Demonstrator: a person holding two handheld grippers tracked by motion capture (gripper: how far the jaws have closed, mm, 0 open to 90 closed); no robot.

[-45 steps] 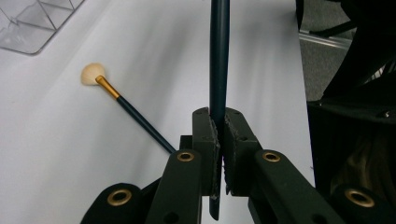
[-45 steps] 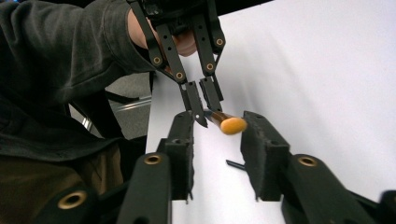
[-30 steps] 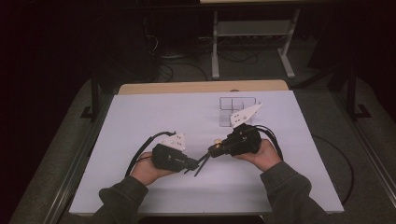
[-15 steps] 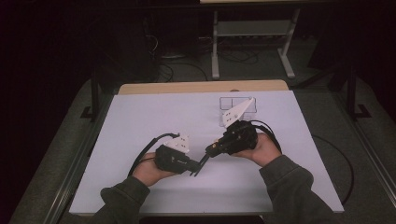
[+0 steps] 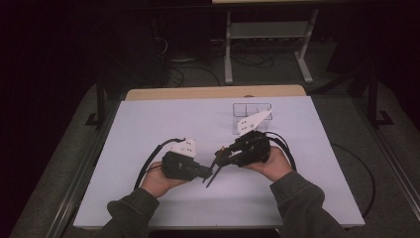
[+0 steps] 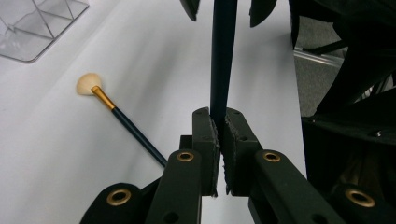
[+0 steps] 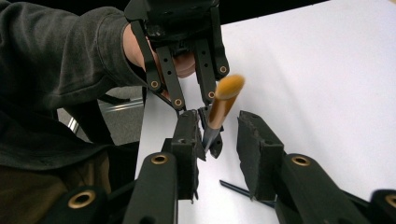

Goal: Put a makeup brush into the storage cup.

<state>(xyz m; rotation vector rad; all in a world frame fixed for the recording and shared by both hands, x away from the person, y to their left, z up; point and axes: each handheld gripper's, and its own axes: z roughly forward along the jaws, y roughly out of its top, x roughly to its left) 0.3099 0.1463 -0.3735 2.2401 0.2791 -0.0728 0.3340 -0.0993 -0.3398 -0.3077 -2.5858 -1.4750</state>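
Observation:
My left gripper [image 5: 207, 174] is shut on the dark blue handle of a makeup brush [image 6: 222, 70], which sticks straight out of its jaws [image 6: 218, 121]. In the right gripper view the brush's tan bristle head [image 7: 226, 91] stands up between the wide jaws of my right gripper [image 7: 219, 130], which is open and does not grip it. The two grippers meet tip to tip at the middle of the white table [image 5: 148, 129], right gripper [image 5: 219, 159] slightly higher. A second brush [image 6: 116, 114], with a cream fan head, gold ferrule and dark handle, lies flat on the table.
A clear plastic organiser with compartments [image 5: 252, 111] sits toward the table's far right, also seen in the left gripper view [image 6: 37, 23]. Both grippers' cables loop on the table beside the hands. A metal stand [image 5: 267, 44] is on the dark floor beyond the far edge.
The right hand has lifted and tilted its gripper slightly, staying close to the left gripper's tip. The left hand has hardly moved.

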